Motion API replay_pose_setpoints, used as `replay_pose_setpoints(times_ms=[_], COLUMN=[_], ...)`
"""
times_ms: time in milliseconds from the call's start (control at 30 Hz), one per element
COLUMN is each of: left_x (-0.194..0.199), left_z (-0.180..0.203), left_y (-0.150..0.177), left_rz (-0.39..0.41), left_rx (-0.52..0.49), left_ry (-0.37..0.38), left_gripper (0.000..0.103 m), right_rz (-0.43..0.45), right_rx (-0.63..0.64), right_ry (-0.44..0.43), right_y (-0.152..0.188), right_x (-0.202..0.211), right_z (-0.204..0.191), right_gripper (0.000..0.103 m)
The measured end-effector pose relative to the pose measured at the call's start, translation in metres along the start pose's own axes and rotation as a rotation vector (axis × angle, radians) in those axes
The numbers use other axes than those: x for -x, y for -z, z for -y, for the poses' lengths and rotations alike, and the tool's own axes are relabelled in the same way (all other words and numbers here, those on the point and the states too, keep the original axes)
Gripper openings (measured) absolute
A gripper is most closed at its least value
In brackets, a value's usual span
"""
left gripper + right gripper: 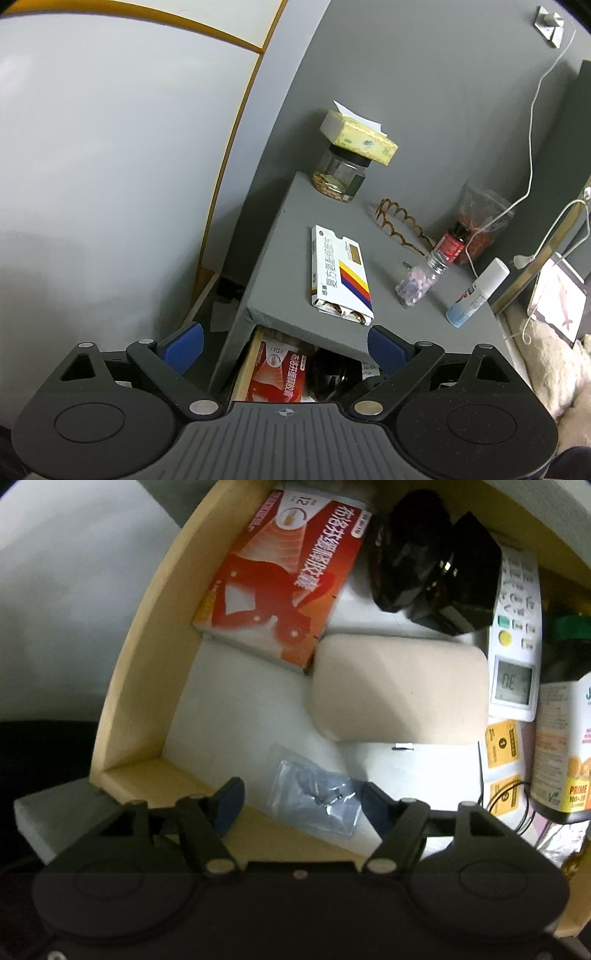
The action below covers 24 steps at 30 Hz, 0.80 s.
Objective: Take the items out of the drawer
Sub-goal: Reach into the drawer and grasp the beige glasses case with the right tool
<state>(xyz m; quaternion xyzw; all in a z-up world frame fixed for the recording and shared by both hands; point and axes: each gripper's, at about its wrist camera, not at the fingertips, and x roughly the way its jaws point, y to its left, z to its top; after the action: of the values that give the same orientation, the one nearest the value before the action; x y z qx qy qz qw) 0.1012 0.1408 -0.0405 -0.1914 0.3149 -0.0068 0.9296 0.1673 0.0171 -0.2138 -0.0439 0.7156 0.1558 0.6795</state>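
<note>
1. Two grippers are in play, and we see each from its own wrist camera.
2. We have the left gripper (284, 345) tilted downward toward the front edge of the grey nightstand (295, 206), its blue fingers (184, 347) spread wide with nothing between them.
3. Just below that edge we look into the open drawer (245, 373), where the red medicine box (277, 371) and a black object (334, 373) peek out.
4. On the nightstand top we count a white medicine box (340, 273), a clear pill bottle (419, 278), a white spray bottle (476, 291), a glass jar (340, 175) with a yellow tissue pack (360, 136) resting on its lid, and a red-labelled bottle (452, 243).
5. We see the right gripper (301, 805) pointing straight down into the drawer (147, 664), near its front left corner.
6. Its fingers (229, 805) stand fairly wide apart, and a small clear plastic bag (317, 797) lies on the drawer floor between them; no pad presses on it.
7. Further in, we spot the red medicine box (280, 576) against the left wall, a beige case (399, 690) just beside it, black sunglasses (432, 561) beyond, a white remote (515, 635) to the right, and a vitamin bottle (565, 746) at the far right.
</note>
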Motion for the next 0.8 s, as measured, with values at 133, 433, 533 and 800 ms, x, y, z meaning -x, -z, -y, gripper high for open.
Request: replay_pose_setpoints(times_ms=[133,433,533,800], left_x=[0.002,0.004,0.004,0.003], left_z=[-0.002,-0.001,-0.001,-0.001], left_y=[-0.001,-0.001,0.0,0.0], left_rz=[0.005,0.009,0.008,0.005], left_rx=[0.012,0.016,0.012,0.009], left_ry=[0.005,0.005,0.005,0.002], left_gripper=[0.093,0.093,0.093,0.093], right_rz=[-0.005,0.065,0.1,0.146], right_rx=[0.034,0.006,0.009,-0.017], right_ry=[0.008,-0.074,-0.064,-0.074], right_y=[0.011,0.039,0.049,0.07], right_x=[-0.001,0.016,0.024,0.037], right_z=[0.001,0.022,0.028,0.057], right_gripper=[0.053,0.004,0.0,0.022])
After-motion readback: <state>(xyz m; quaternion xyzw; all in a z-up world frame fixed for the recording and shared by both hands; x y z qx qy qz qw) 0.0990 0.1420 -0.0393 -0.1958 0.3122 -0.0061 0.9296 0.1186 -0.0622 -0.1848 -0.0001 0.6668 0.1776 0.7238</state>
